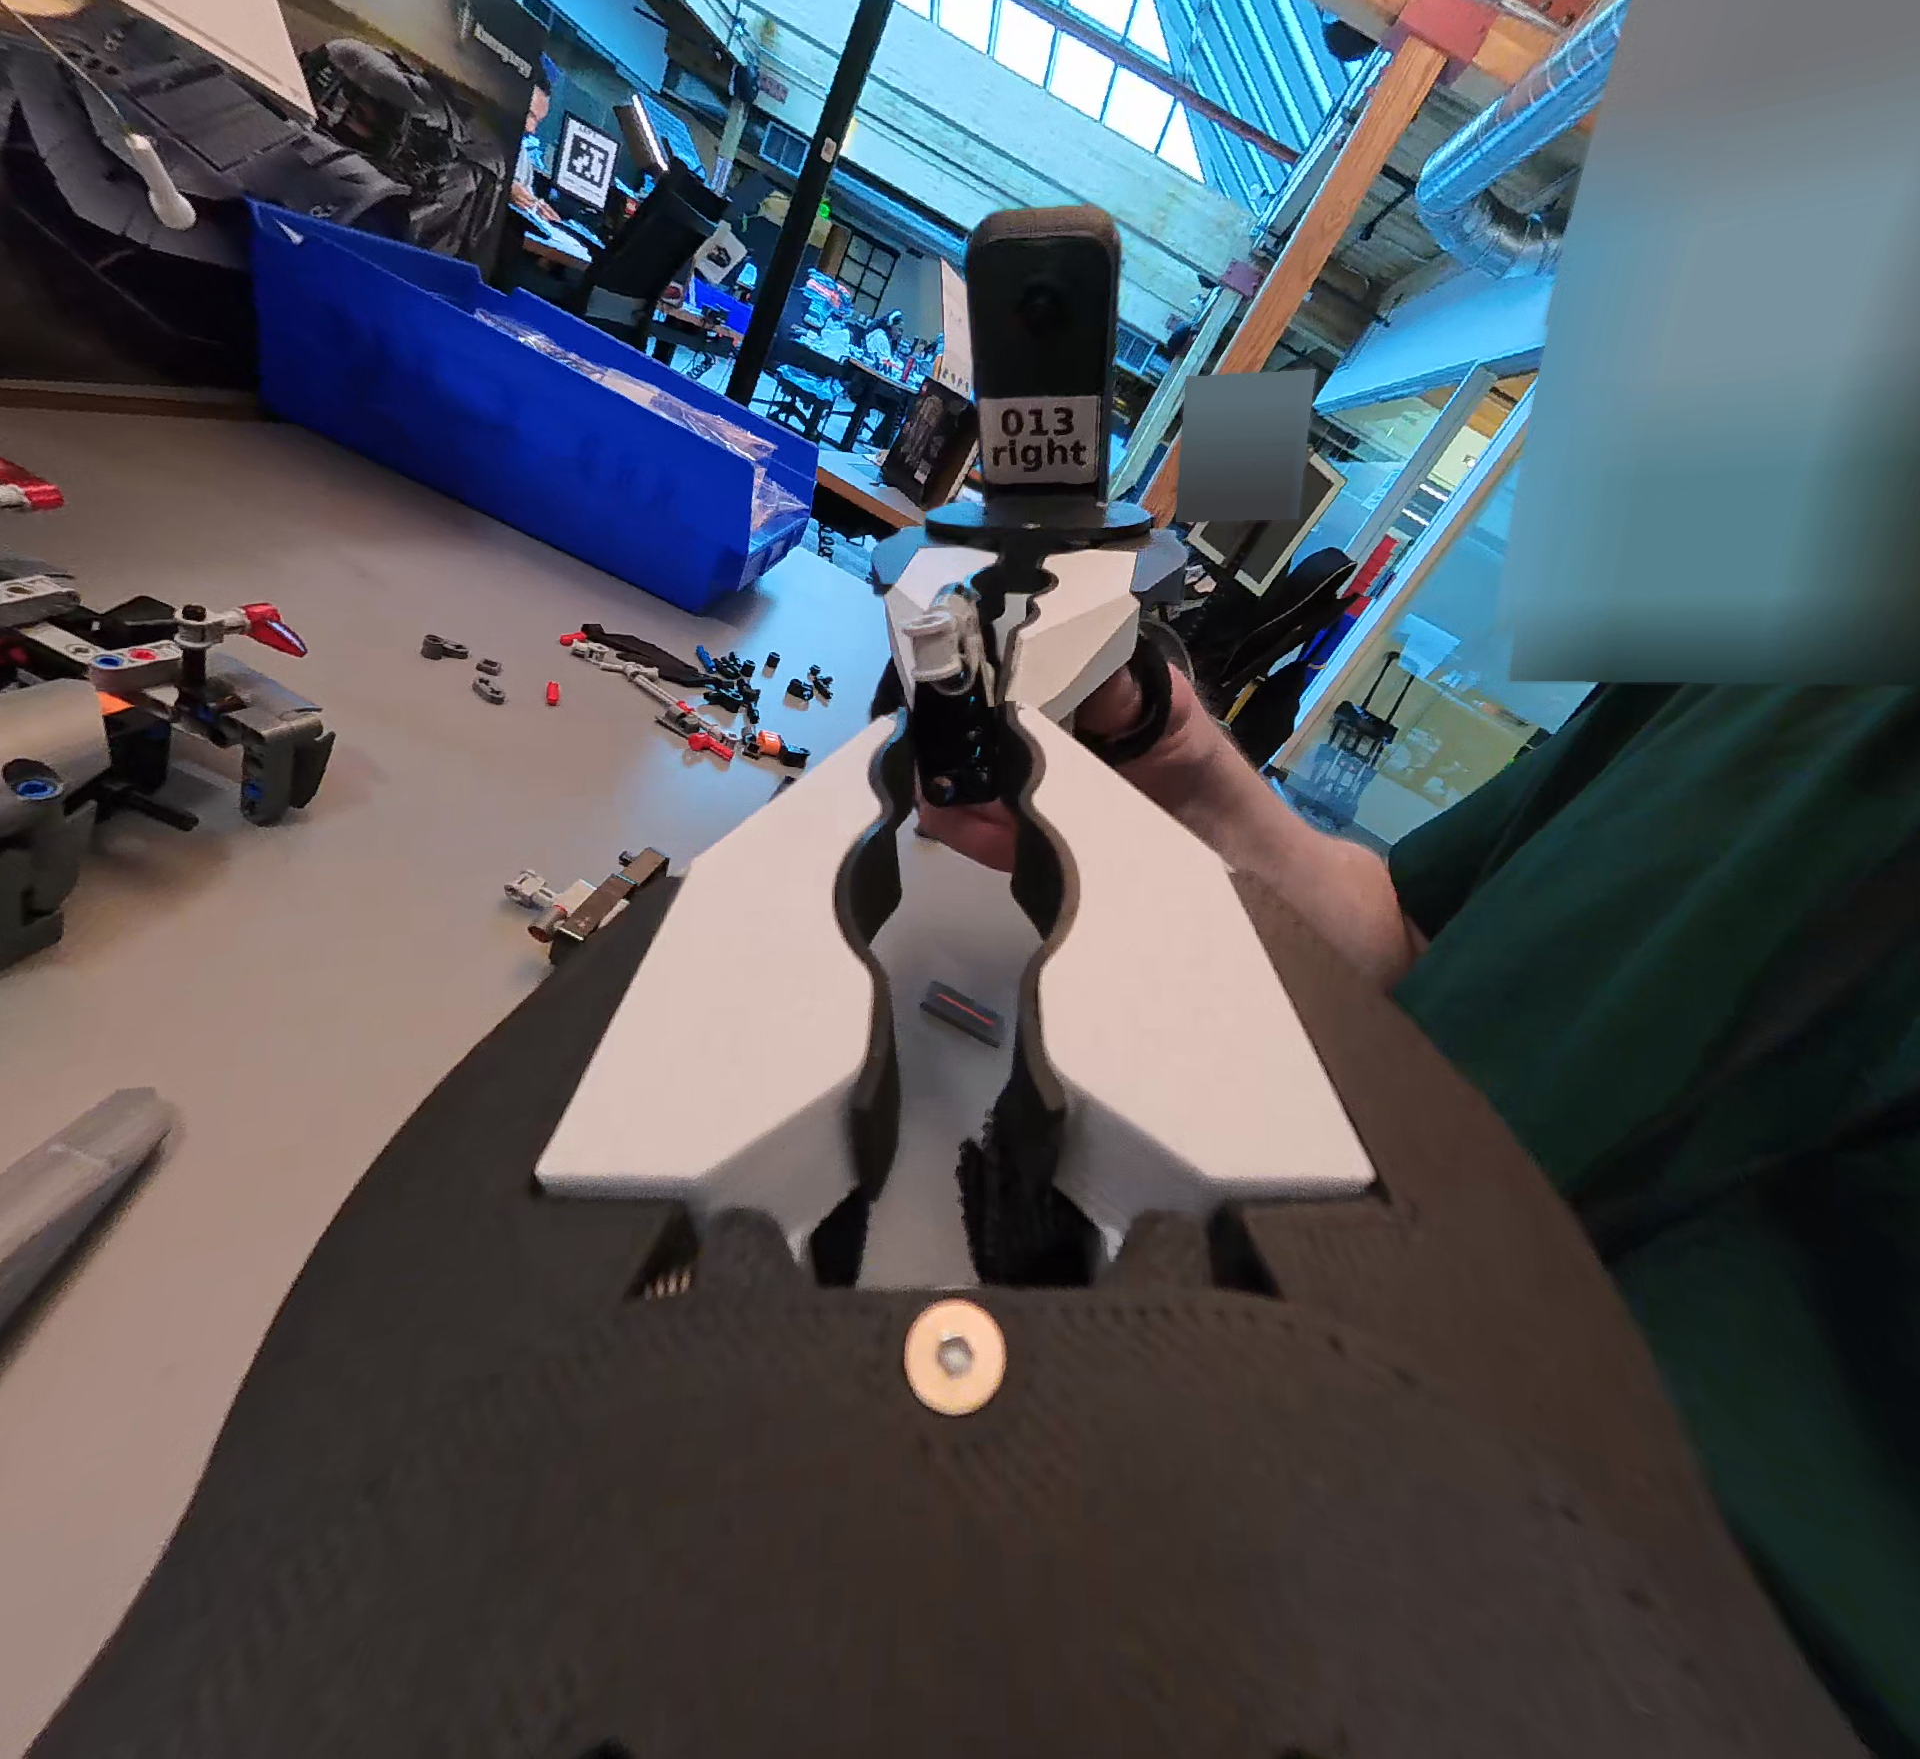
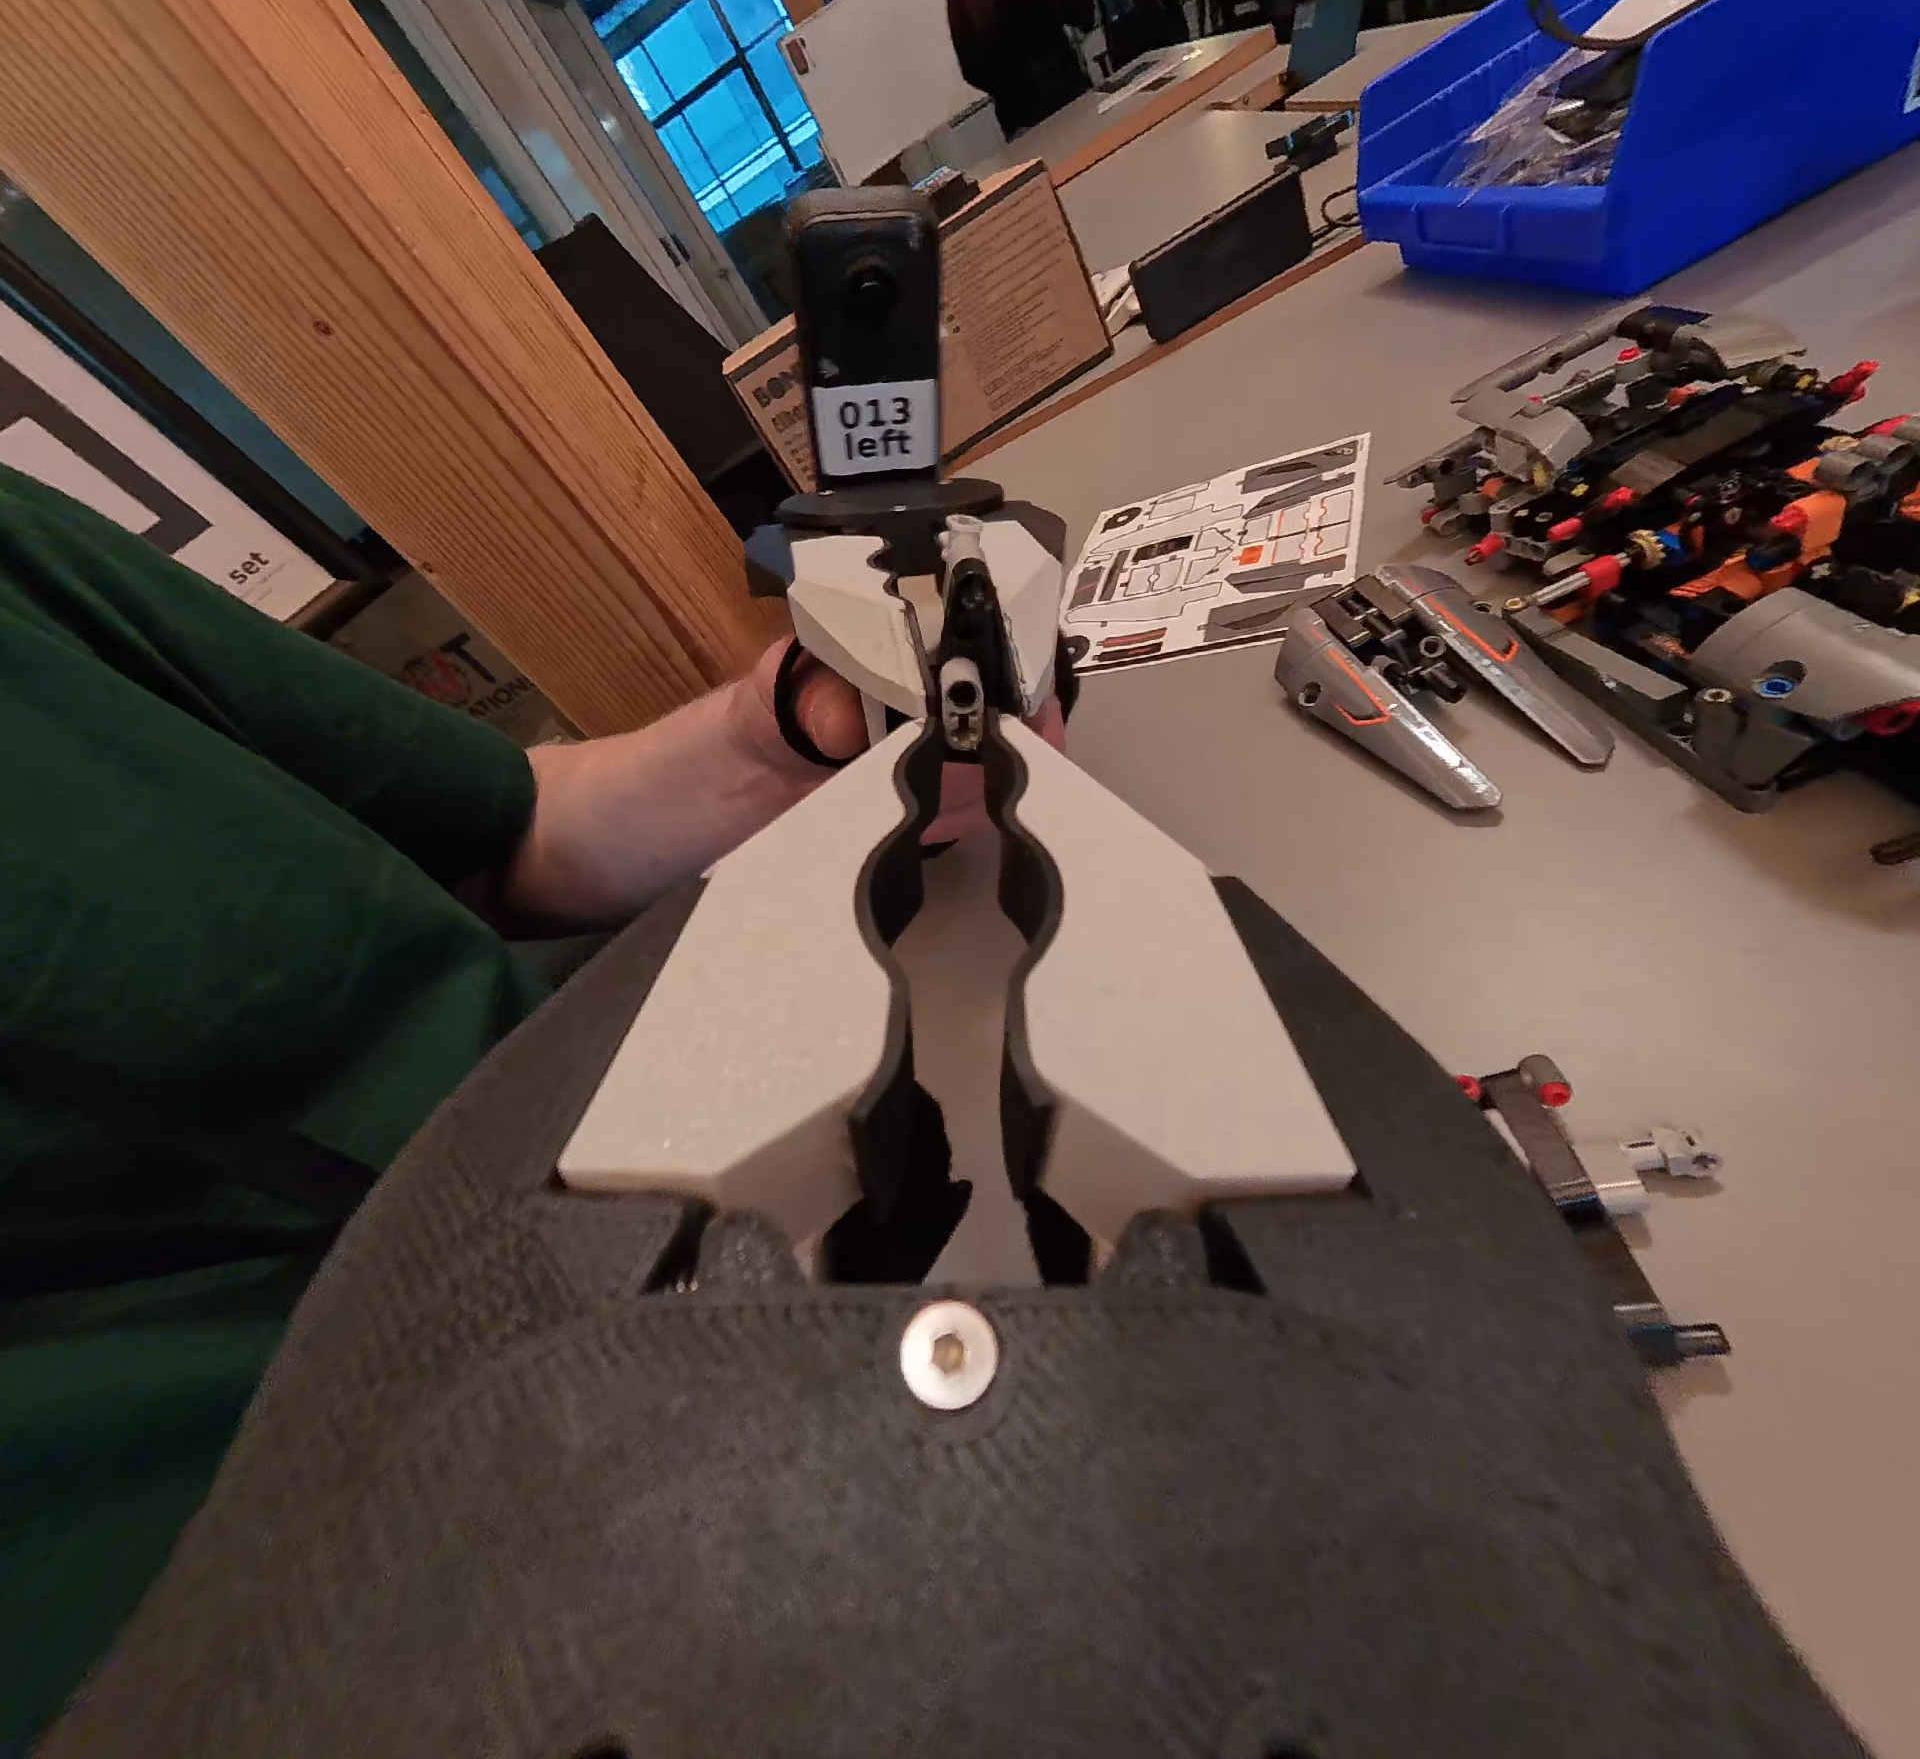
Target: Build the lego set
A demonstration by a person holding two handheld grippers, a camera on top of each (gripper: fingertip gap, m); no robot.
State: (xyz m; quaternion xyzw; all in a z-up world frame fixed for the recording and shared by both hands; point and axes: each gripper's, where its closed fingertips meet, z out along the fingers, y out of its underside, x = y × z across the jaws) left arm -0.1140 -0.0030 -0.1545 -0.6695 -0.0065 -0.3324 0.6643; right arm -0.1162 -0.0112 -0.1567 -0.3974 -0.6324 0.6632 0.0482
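Holding one small part (image 1: 935,644) between them, the two claws face each other tip to tip in the air, above the desk (image 1: 416,878) and well apart from the model (image 2: 1704,546). The left claw (image 1: 961,733) appears clenched on the black end of the part. The right claw (image 2: 961,743) appears clenched on its light grey connector end. The contact itself is partly hidden by the fingers. Judged step: seating the grey connector on the black piece before it goes to the model. To do it well, one claw should serve as a fixed vice while the other pushes straight along the connector's axis. Twisting should be avoided, since so small a piece could pivot out of the wavy pads and drop. The grip looks shallow, so pressure should be eased on slowly. Loose pieces (image 1: 727,691) lie on the desk beside the model, a sticker sheet (image 2: 1226,556) lies near it, and a blue bin (image 1: 499,421) of clear bags stands beyond it. Writing: each claw's camera carries a white printed label. A cardboard box (image 2: 1018,307) beyond the sticker sheet bears print. The large set box (image 1: 395,47) behind the bin shows lettering. A square black-and-white marker (image 1: 587,161) stands far behind the bin. None is transcribed here.
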